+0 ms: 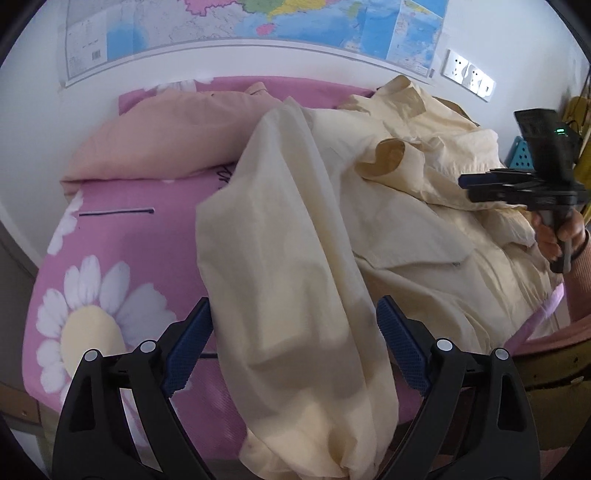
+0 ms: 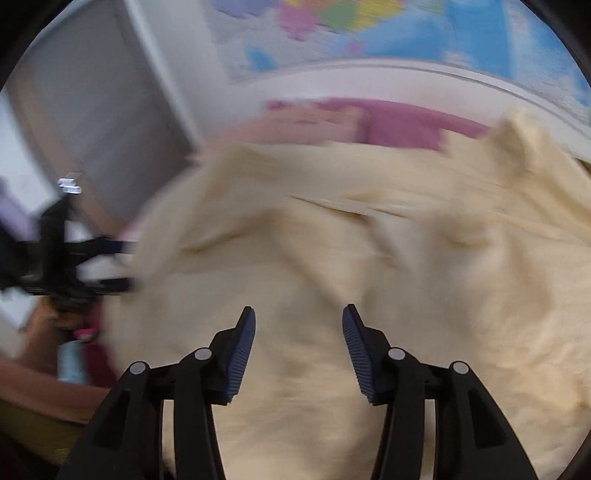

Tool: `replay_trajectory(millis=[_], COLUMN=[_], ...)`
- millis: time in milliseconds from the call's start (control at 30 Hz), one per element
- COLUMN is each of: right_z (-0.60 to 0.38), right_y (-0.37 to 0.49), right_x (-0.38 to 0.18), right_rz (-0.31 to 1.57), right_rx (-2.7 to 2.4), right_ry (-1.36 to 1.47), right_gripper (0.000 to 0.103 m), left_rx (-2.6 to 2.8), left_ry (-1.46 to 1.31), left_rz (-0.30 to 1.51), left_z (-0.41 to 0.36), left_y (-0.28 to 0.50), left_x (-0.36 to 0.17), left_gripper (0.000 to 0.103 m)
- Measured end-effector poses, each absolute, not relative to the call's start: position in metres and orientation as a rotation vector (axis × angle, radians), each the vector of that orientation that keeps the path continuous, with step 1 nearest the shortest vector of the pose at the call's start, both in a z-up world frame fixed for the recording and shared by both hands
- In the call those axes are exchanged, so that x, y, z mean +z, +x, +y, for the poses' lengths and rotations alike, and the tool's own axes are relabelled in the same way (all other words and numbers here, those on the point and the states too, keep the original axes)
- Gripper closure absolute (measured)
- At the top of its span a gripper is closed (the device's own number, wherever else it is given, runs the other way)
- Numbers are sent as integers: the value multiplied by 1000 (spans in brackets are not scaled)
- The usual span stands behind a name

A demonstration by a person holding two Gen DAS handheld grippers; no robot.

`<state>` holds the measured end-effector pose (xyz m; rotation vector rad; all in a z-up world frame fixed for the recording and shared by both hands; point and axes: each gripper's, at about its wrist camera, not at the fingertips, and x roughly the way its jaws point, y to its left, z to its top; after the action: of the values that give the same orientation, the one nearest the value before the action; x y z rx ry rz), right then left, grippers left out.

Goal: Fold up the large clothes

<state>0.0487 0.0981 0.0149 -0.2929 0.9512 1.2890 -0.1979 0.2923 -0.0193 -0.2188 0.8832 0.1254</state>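
A large cream-yellow shirt (image 1: pixel 406 206) lies rumpled on a pink flowered bed sheet (image 1: pixel 122 243). One long sleeve (image 1: pixel 291 295) runs down toward the bed's near edge and lies between the wide-open jaws of my left gripper (image 1: pixel 293 317). My right gripper (image 1: pixel 476 186) shows side-on in the left wrist view, above the shirt's right side. In the blurred right wrist view the right gripper (image 2: pixel 298 319) is open and empty over the shirt body (image 2: pixel 369 240). The left gripper (image 2: pixel 118 264) shows at the left there, with cloth against its tips.
A folded peach garment (image 1: pixel 166 136) lies at the back left of the bed. A map (image 1: pixel 258 22) hangs on the wall behind, with sockets (image 1: pixel 469 74) to its right. A wooden bed edge (image 1: pixel 554 373) runs along the near right.
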Motion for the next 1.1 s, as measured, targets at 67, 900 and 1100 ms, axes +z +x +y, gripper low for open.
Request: replay_trajectory(millis=[67,900,1100], right_z=[113,237,194], right_y=[23,-76,-29], right_x=[24,15,128], right_rz=[932,1139,839], right_rx=[1402,1683,1638], right_ry=[-280,-351,-372], right_gripper=[54,100,100], left_rx=[130,194,112], left_ry=[-234,-342,-364], left_rz=[871,686,568], left_z=[294,327,334], left_y=[-199,-232,-231], left_x=[-18,25,62], left_gripper=[15,15,13])
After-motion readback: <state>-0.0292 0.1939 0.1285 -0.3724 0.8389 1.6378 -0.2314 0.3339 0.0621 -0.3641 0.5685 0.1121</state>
